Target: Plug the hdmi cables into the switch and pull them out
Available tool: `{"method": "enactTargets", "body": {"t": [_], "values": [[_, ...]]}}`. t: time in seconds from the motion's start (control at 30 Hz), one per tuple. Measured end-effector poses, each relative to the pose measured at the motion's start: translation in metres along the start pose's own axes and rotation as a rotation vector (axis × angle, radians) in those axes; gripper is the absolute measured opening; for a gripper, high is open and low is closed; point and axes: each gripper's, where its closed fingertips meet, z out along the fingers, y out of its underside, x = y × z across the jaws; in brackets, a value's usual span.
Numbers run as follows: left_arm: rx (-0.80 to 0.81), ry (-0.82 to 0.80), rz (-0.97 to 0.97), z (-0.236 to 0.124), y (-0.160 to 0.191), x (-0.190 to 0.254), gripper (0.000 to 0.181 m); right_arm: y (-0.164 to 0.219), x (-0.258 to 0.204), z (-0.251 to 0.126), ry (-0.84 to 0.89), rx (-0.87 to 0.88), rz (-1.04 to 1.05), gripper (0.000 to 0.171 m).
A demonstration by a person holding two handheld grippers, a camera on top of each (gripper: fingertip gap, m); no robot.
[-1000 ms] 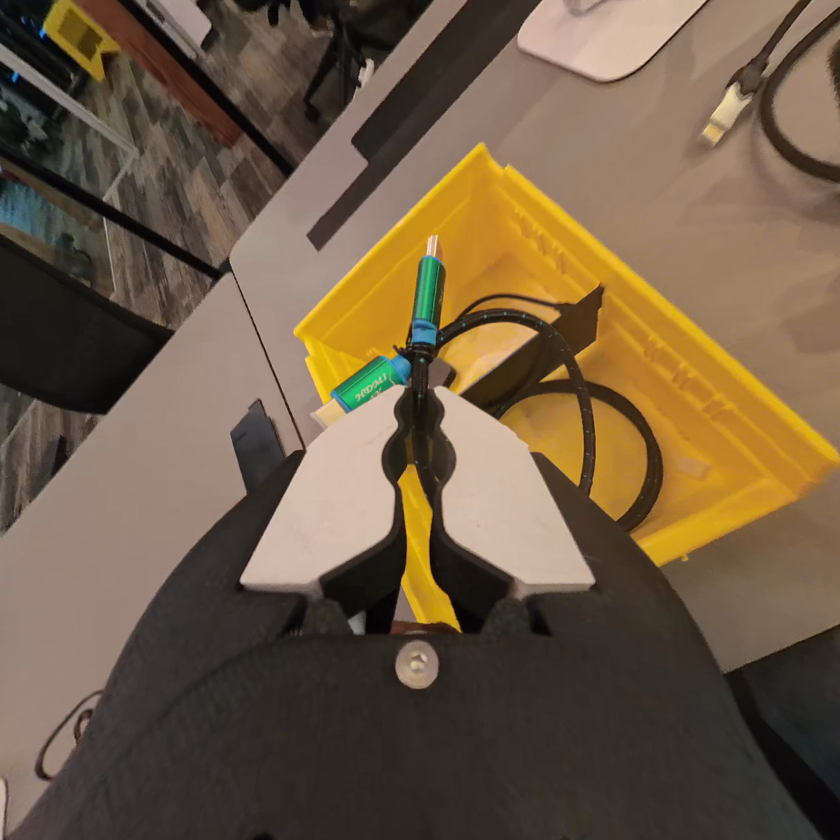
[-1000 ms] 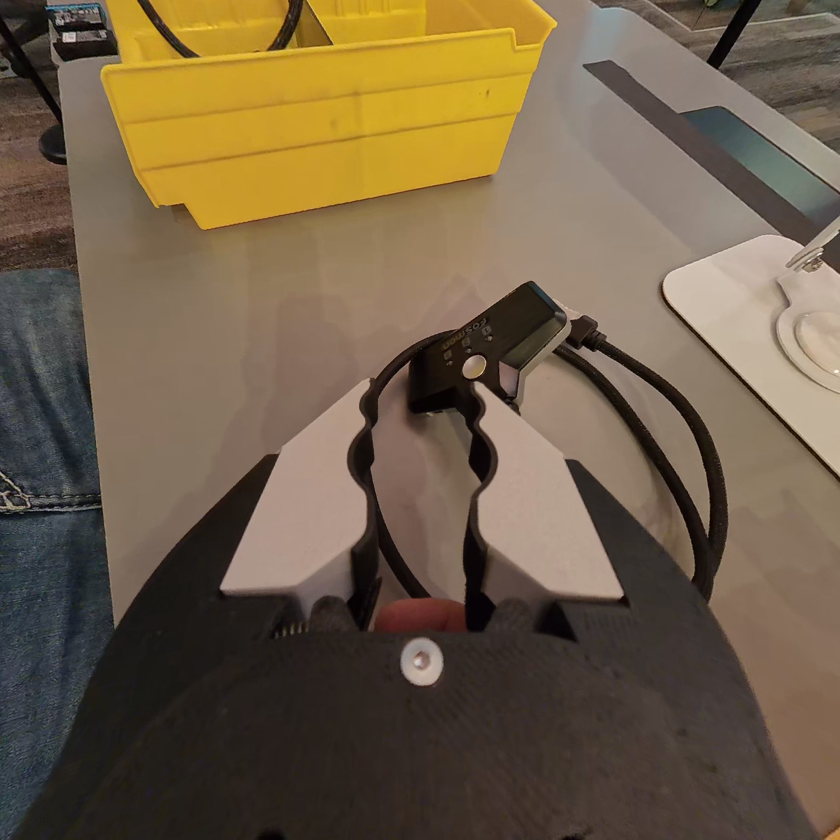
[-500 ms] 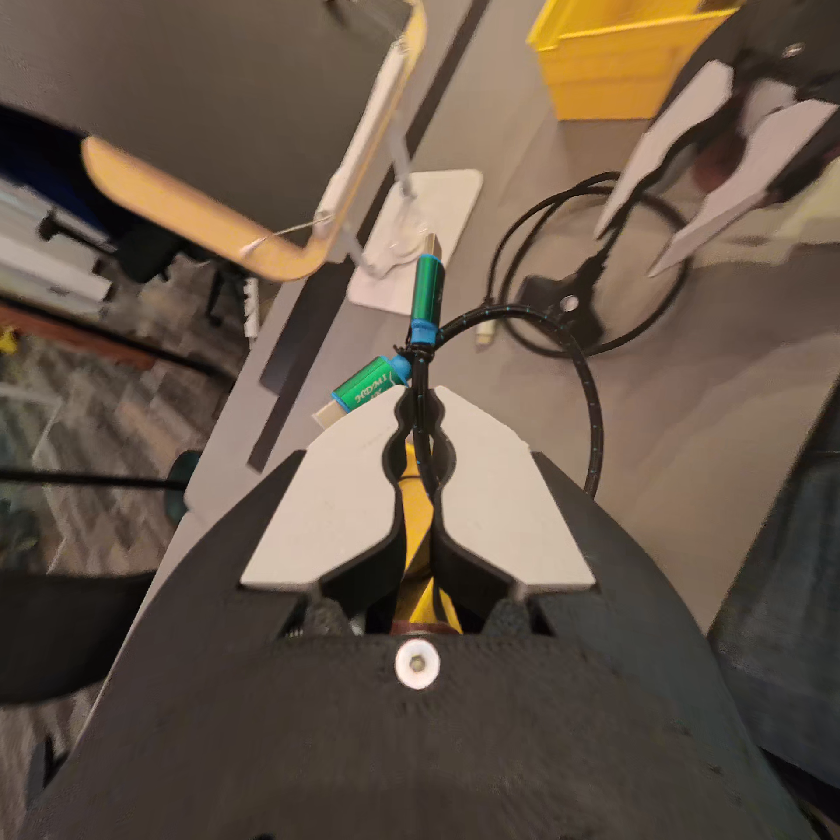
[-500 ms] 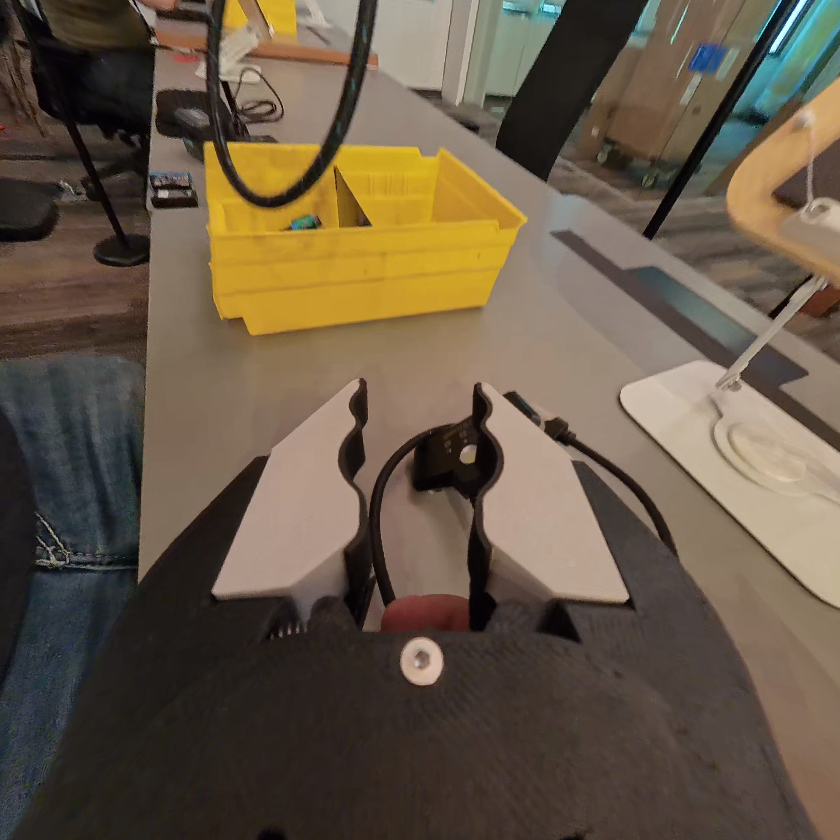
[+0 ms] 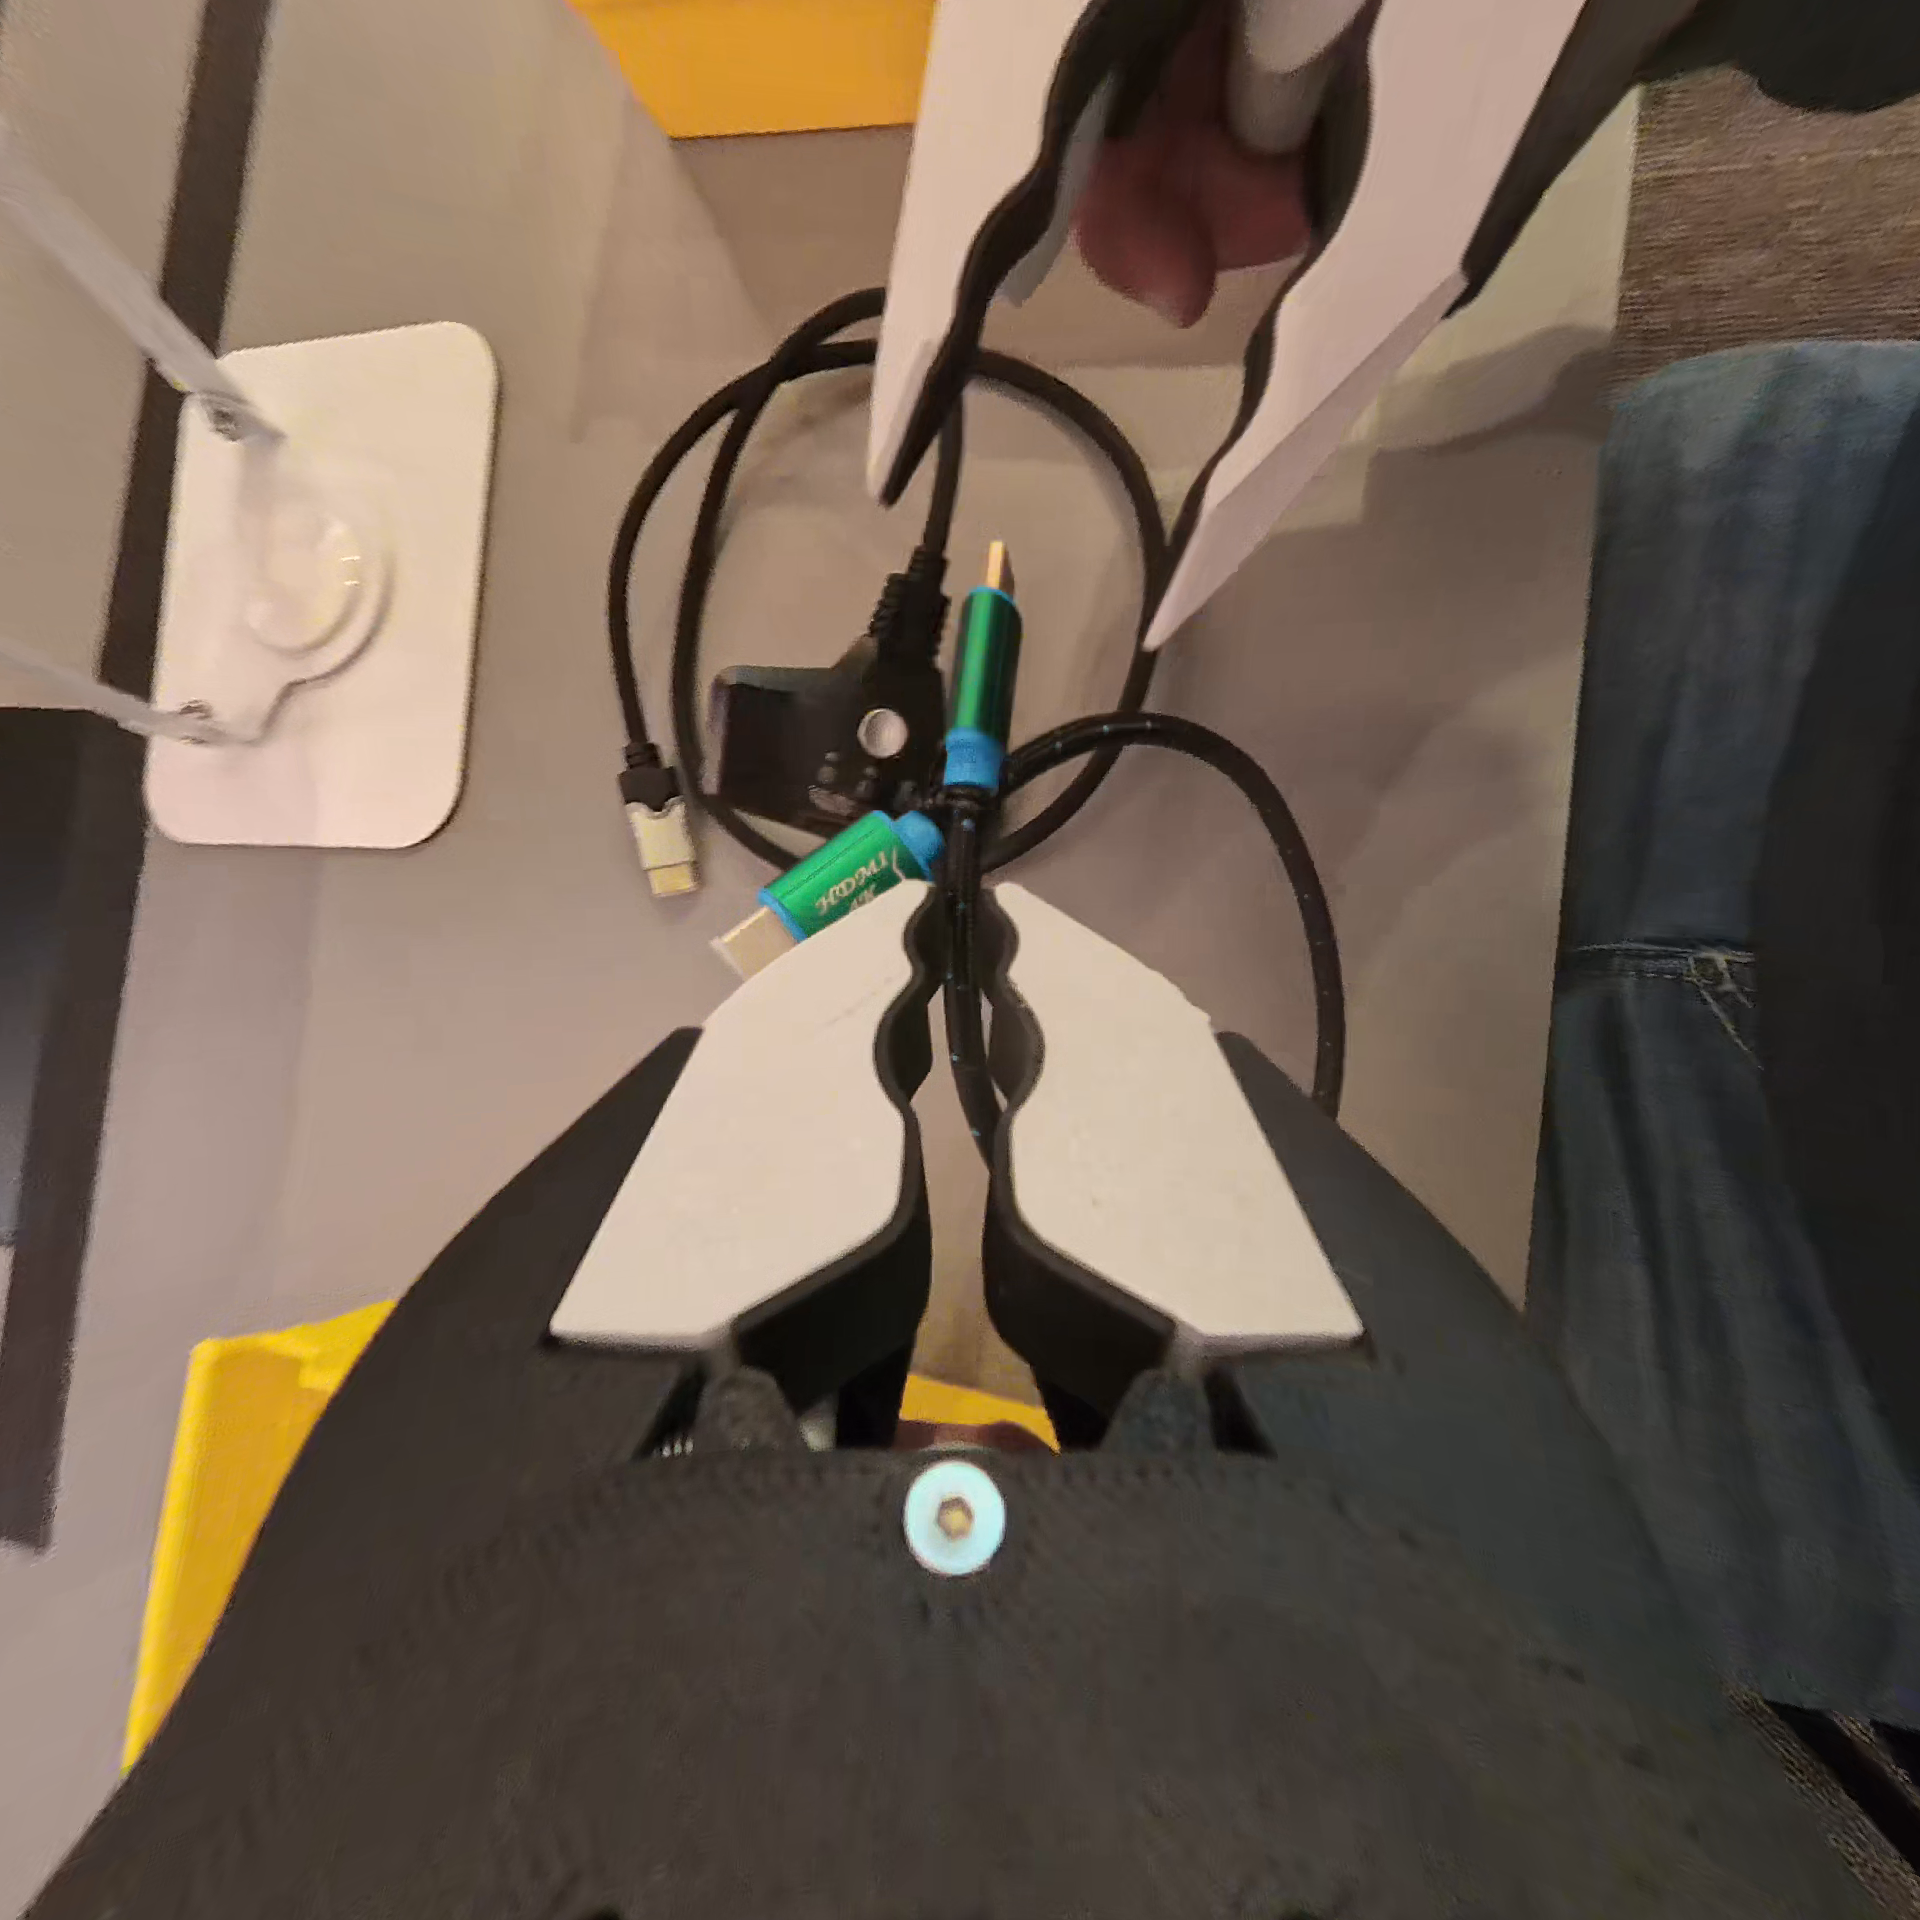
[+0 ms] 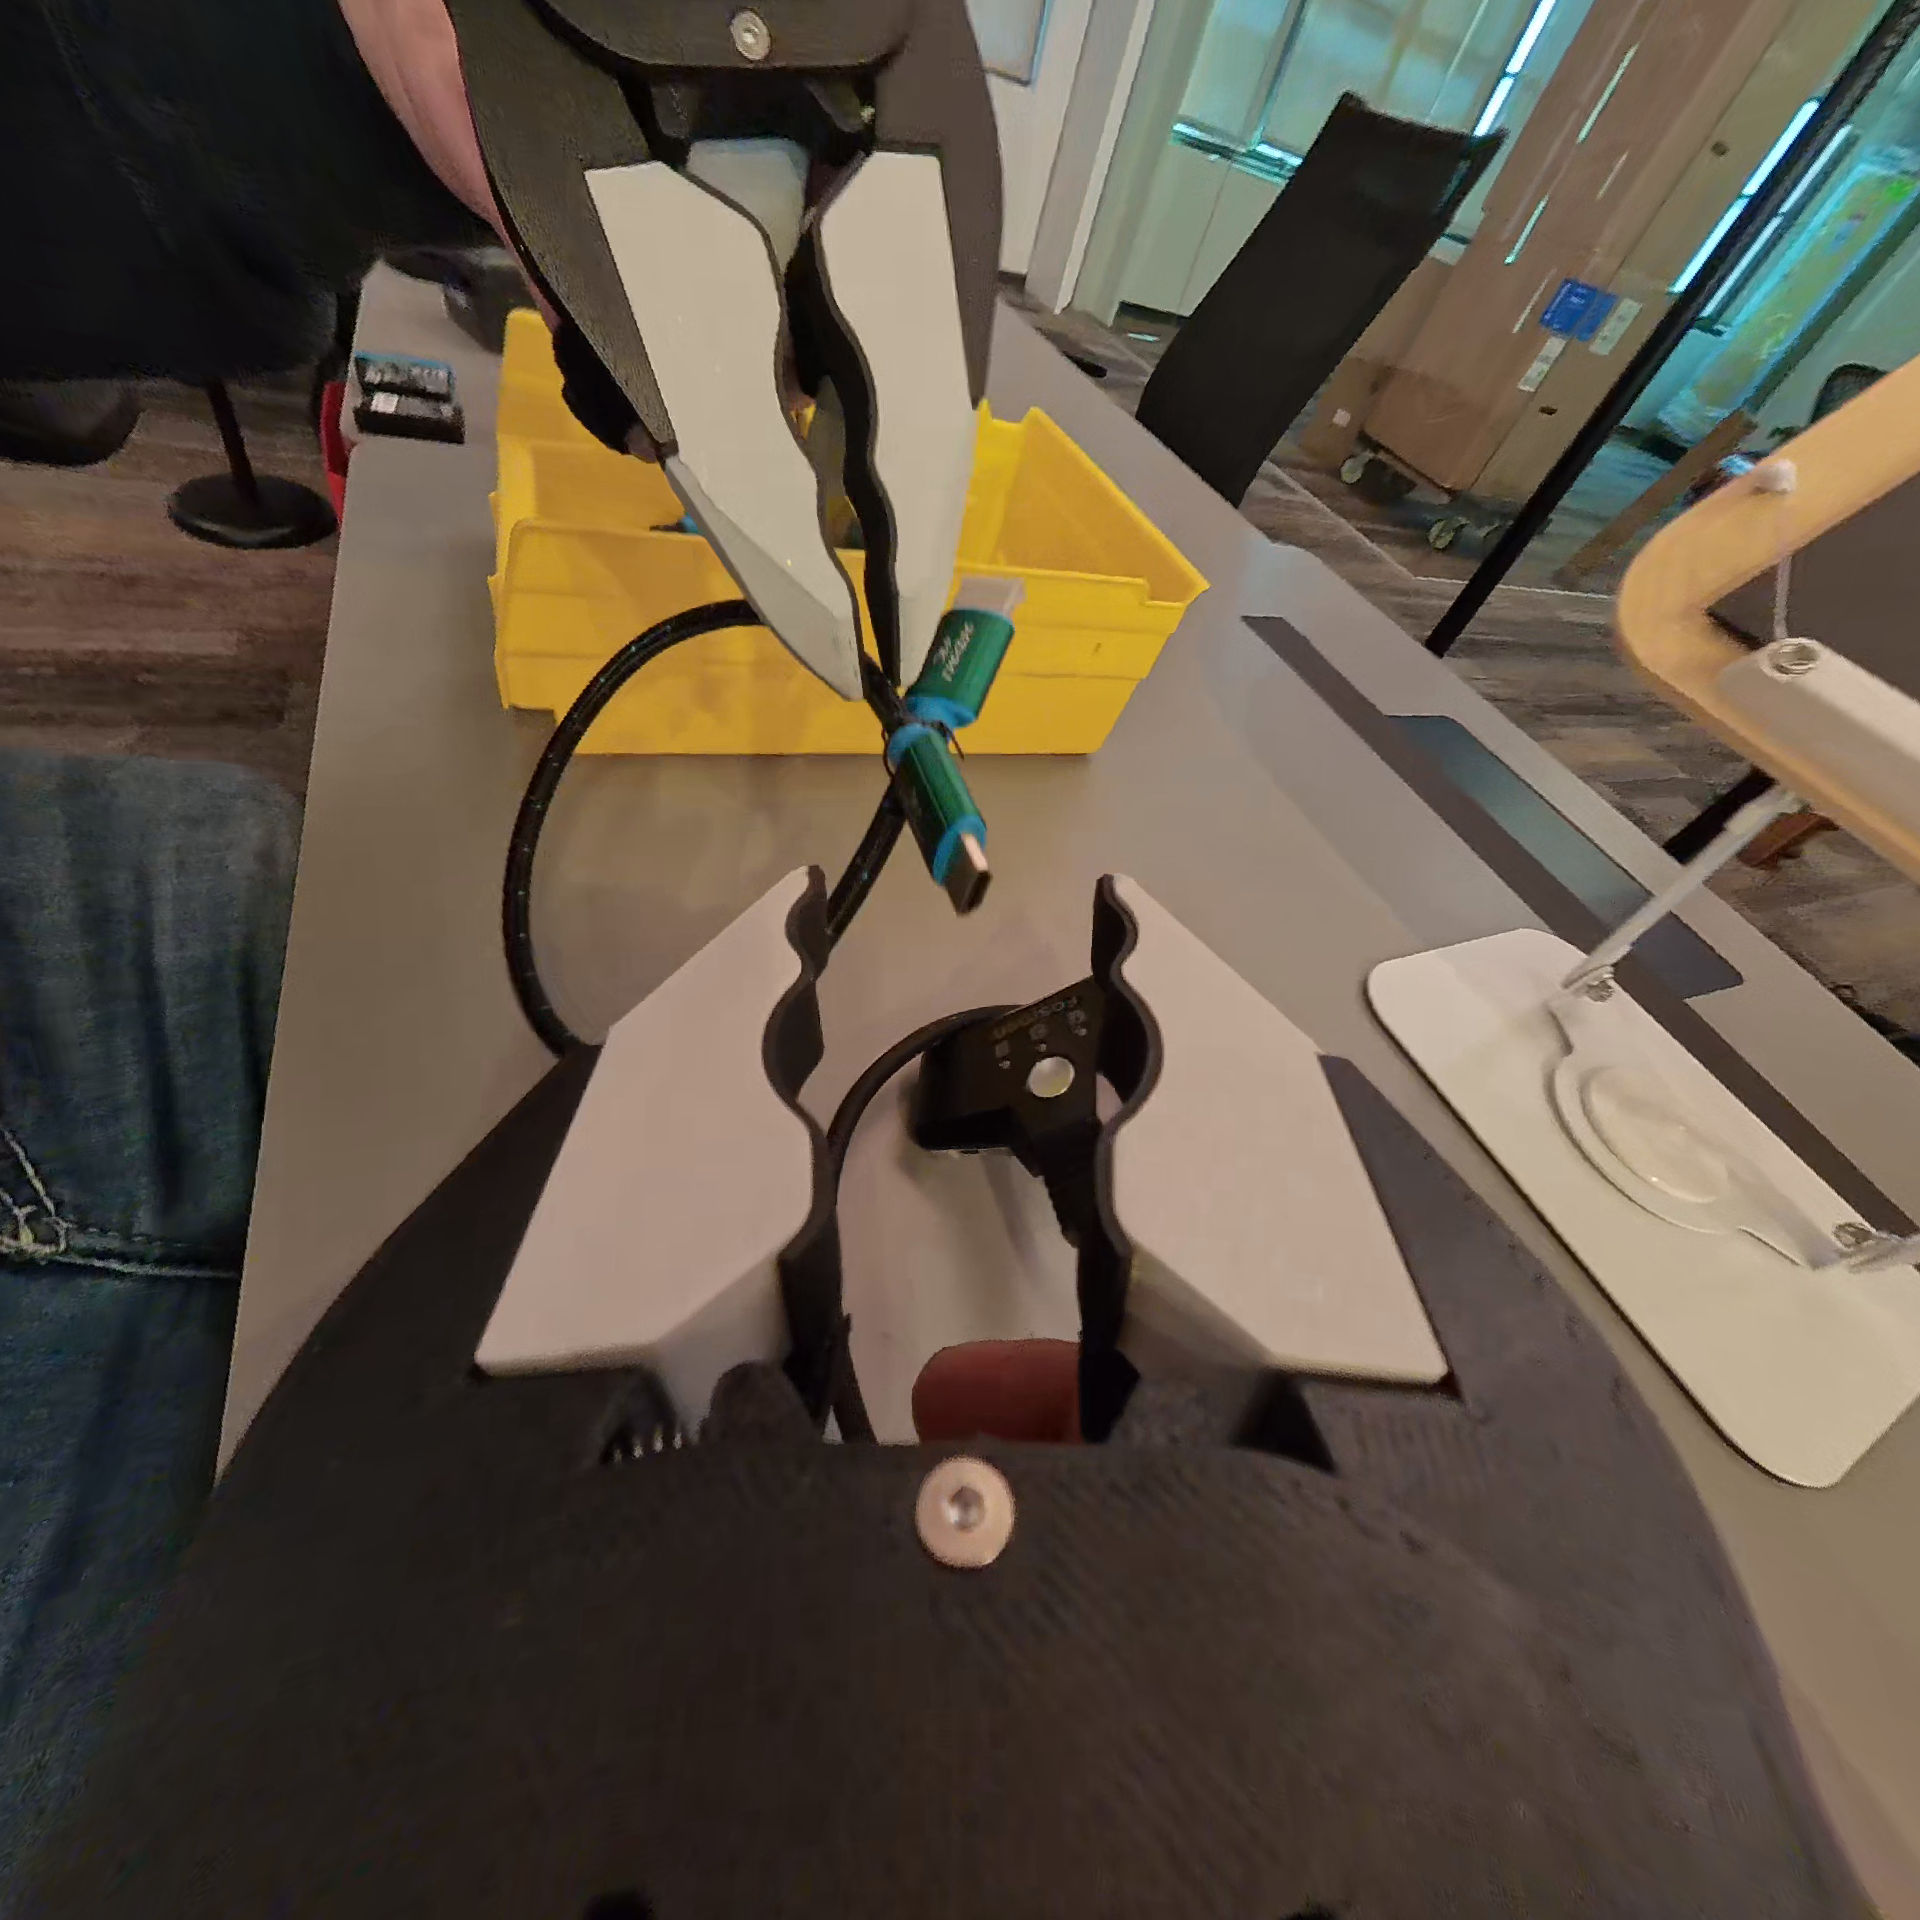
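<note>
Green-shelled HDMI plugs (image 5: 985,665) dangle before the left tongs (image 5: 961,904), which pinch their braided cable (image 5: 1304,914). Right tongs (image 6: 956,935) hover spread over the black switch (image 6: 1013,1070) on the bench (image 6: 1195,831). The loosely hanging plug may swing and miss its port.

Office, long grey desk (image 6: 1195,831), glass partitions (image 6: 1299,94), black chair (image 6: 1299,281)

Two grippers, one black switch (image 6: 1023,1075) and one yellow bin (image 6: 1070,623) are seen. Two green plugs (image 5: 985,665) are counted, and one silver plug (image 5: 661,847).
</note>
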Motion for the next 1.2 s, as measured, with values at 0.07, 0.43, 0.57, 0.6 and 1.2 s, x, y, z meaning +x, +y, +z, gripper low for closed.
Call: {"method": "enactTargets", "body": {"t": [0.07, 0.43, 0.57, 0.6, 1.2], "values": [[-0.001, 0.025, 0.01, 0.01, 0.001, 0.006, 0.005, 0.007, -0.006, 0.007, -0.026, -0.031, -0.003, 0.049], [-0.006, 0.035, 0.032, 0.028, 0.009, 0.016, 0.006, 0.023, -0.024, 0.018, -0.149, -0.074, 0.077, 0.01], [0.017, 0.027, 0.035, 0.024, 0.008, 0.018, 0.009, 0.023, -0.028, 0.019, -0.169, -0.084, 0.066, 0.009], [0.04, 0.031, 0.035, 0.02, 0.004, 0.018, 0.011, 0.024, -0.029, 0.019, -0.173, -0.095, 0.055, 0.009], [-0.145, 0.603, -0.044, 0.016, 0.013, 0.041, 0.039, 0.006, -0.062, 0.012, -0.277, -0.076, -0.17, 0.009]]}}
